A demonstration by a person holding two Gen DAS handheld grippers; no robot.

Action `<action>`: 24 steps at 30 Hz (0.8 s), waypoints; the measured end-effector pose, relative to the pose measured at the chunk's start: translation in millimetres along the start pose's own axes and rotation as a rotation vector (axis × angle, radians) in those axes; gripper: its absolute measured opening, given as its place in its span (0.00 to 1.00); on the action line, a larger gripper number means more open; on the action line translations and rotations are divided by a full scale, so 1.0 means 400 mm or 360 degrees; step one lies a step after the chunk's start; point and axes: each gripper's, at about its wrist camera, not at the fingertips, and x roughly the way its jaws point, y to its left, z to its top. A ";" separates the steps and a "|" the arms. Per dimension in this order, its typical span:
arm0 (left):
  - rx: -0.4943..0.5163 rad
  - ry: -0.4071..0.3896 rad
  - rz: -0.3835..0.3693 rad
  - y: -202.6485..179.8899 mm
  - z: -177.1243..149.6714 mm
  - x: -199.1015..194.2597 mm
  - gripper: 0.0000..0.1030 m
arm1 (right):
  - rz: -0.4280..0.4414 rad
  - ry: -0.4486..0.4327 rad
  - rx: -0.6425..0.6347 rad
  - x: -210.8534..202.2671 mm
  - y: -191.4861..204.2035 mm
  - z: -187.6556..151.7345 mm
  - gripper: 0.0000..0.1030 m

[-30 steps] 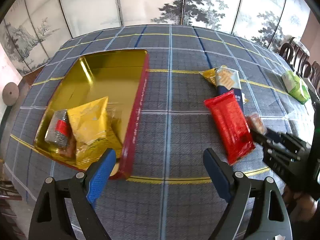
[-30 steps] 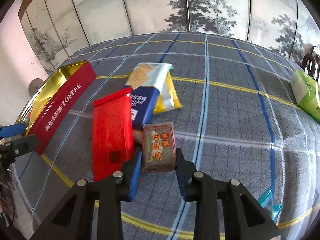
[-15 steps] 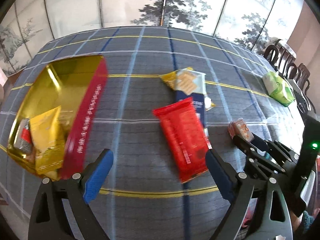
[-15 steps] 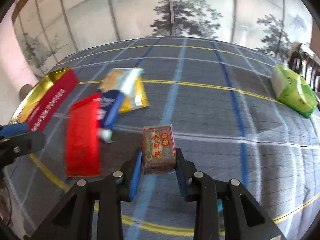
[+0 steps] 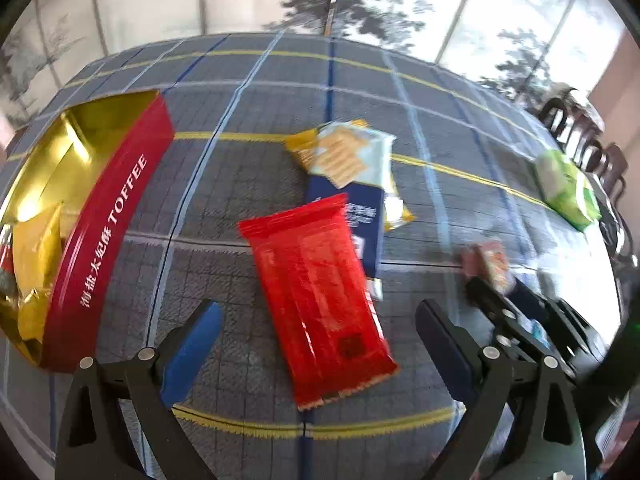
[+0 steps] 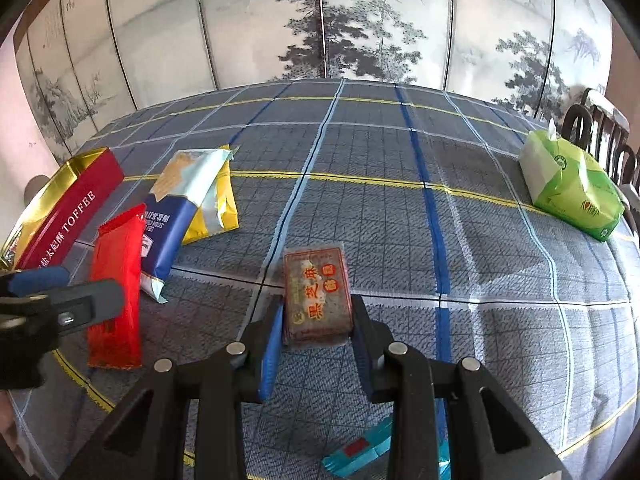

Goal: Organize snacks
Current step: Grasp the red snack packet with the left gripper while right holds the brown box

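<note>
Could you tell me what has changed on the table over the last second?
The left gripper swung away from the toffee tin to hover over the red packet, its jaws opening with nothing gripped. The right gripper drifted slightly right, still clamped on the small brown snack block. The tin, the red packet, the blue cracker pack and the green tissue pack stayed put.
</note>
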 end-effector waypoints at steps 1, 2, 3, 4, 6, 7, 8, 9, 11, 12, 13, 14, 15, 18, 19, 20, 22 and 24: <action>-0.0019 0.0015 0.0011 0.002 0.000 0.010 0.93 | 0.0012 -0.0001 0.0009 -0.001 -0.004 -0.002 0.31; -0.0042 0.0037 0.0023 0.006 0.000 0.021 0.93 | 0.0017 -0.0002 0.0013 -0.001 -0.005 -0.002 0.31; -0.0067 0.0060 0.0025 0.011 -0.002 0.031 0.93 | 0.0021 -0.0002 0.0016 -0.001 -0.006 -0.003 0.31; -0.0079 0.0075 0.0034 0.015 -0.004 0.038 0.93 | 0.0022 -0.0002 0.0017 -0.001 -0.005 -0.003 0.31; -0.0072 0.0089 0.0057 0.023 -0.013 0.045 0.91 | 0.0024 -0.0003 0.0019 -0.001 -0.004 -0.004 0.31; -0.0048 0.0075 0.0066 0.024 -0.015 0.042 0.89 | 0.0026 -0.0003 0.0021 -0.001 -0.004 -0.003 0.31; -0.0027 0.0077 0.0074 0.025 -0.017 0.040 0.85 | 0.0029 -0.0003 0.0023 -0.001 -0.005 -0.003 0.31; -0.0001 0.0075 0.0087 0.025 -0.022 0.034 0.79 | 0.0031 -0.0003 0.0025 -0.003 -0.007 -0.003 0.31; 0.0030 0.0070 0.0091 0.031 -0.025 0.028 0.71 | 0.0033 -0.0003 0.0026 -0.002 -0.007 -0.003 0.31; 0.0032 0.0069 0.0083 0.038 -0.026 0.025 0.67 | 0.0032 -0.0003 0.0025 -0.002 -0.006 -0.003 0.31; 0.0036 0.0068 0.0076 0.044 -0.026 0.023 0.66 | 0.0032 -0.0003 0.0025 -0.002 -0.007 -0.003 0.31; 0.0044 0.0068 0.0076 0.048 -0.027 0.021 0.66 | 0.0032 -0.0003 0.0025 -0.002 -0.007 -0.003 0.31; 0.0053 0.0069 0.0078 0.048 -0.024 0.023 0.66 | 0.0033 -0.0003 0.0026 -0.002 -0.007 -0.003 0.31; 0.0107 0.0070 0.0091 0.041 -0.023 0.028 0.66 | 0.0032 -0.0003 0.0024 -0.002 -0.007 -0.003 0.31; 0.0116 0.0070 0.0096 0.039 -0.022 0.029 0.65 | 0.0030 -0.0002 0.0023 -0.002 -0.007 -0.003 0.31; 0.0116 0.0068 0.0092 0.038 -0.023 0.028 0.65 | 0.0031 -0.0003 0.0023 -0.003 -0.008 -0.004 0.31; 0.0149 0.0060 0.0099 0.032 -0.023 0.028 0.54 | 0.0032 -0.0003 0.0023 -0.003 -0.008 -0.004 0.31; 0.0184 0.0059 0.0103 0.028 -0.023 0.025 0.45 | 0.0031 -0.0002 0.0023 -0.002 -0.008 -0.004 0.31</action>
